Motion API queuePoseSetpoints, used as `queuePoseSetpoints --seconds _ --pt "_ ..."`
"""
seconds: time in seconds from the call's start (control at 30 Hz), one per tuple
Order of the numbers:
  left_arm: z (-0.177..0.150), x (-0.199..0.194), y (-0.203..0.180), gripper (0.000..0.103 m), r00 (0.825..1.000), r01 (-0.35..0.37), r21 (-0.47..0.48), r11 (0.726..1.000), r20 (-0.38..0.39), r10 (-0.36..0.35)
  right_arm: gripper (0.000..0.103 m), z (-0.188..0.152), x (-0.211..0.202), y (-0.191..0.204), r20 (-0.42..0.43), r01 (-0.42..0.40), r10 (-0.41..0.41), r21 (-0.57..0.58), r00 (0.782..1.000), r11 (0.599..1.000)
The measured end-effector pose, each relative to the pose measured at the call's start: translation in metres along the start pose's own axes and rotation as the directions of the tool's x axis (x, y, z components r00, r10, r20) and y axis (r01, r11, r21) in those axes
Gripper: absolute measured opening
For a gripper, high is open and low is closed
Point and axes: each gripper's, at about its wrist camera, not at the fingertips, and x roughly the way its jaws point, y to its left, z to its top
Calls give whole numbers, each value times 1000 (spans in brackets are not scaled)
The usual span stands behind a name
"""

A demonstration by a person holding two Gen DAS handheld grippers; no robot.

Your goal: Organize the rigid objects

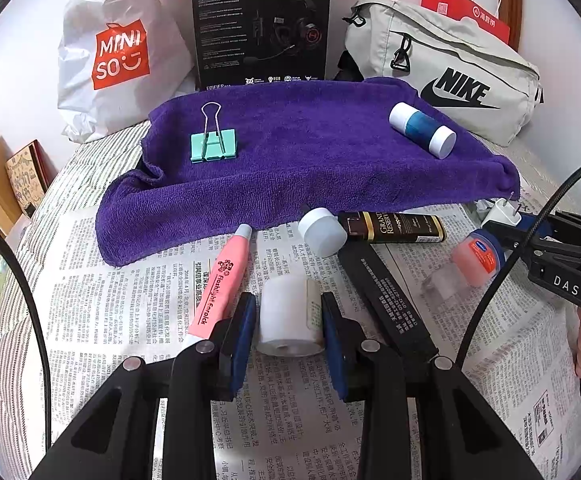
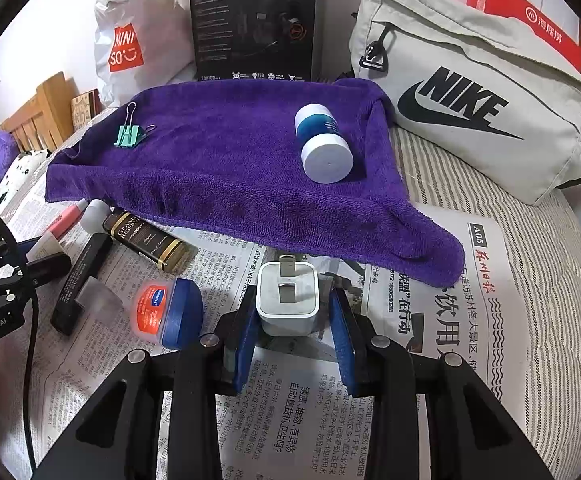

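Note:
My left gripper (image 1: pixel 288 299) is shut on a white paper roll (image 1: pixel 286 324) just above the newspaper (image 1: pixel 110 320). My right gripper (image 2: pixel 293 292) is shut on a white charger plug (image 2: pixel 288 308), prongs pointing away. Ahead lies a purple towel (image 1: pixel 310 160) with a mint binder clip (image 1: pixel 213 144) and a blue bottle with white caps (image 1: pixel 422 130) on it. On the newspaper lie a pink tube (image 1: pixel 220 284), a brown bottle with a white cap (image 1: pixel 386 228), a long black box (image 1: pixel 390 304) and a Vaseline jar (image 2: pixel 166 314). A small clear piece (image 2: pixel 98 300) lies beside the jar.
Behind the towel stand a white Miniso bag (image 1: pixel 118 52), a black headset box (image 1: pixel 260 28) and a grey Nike bag (image 1: pixel 450 68). A red paper bag (image 2: pixel 530 20) sits behind the Nike bag. Striped bedding (image 2: pixel 530 248) surrounds the newspaper. A wooden headboard (image 2: pixel 38 116) is at the left.

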Motion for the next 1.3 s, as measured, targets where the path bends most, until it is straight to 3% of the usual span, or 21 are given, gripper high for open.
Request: queuePoseSetpoints --seconds 0.3,0.57,0.93,1.3 --pt "1 -1 4 28 1000 17 -24 1000 5 -16 26 -2 -4 -10 9 -73 73 36 997 997" --pt "2 -8 5 28 998 59 -48 997 10 -59 26 -8 -20 -5 17 -47 47 -2 999 999" --pt "21 -41 -3 28 991 101 -30 994 86 -98 26 -3 -41 3 31 -48 49 -23 998 999" --pt "33 -43 17 28 993 71 -60 996 95 -66 26 14 -49 8 40 -52 53 -29 998 998"
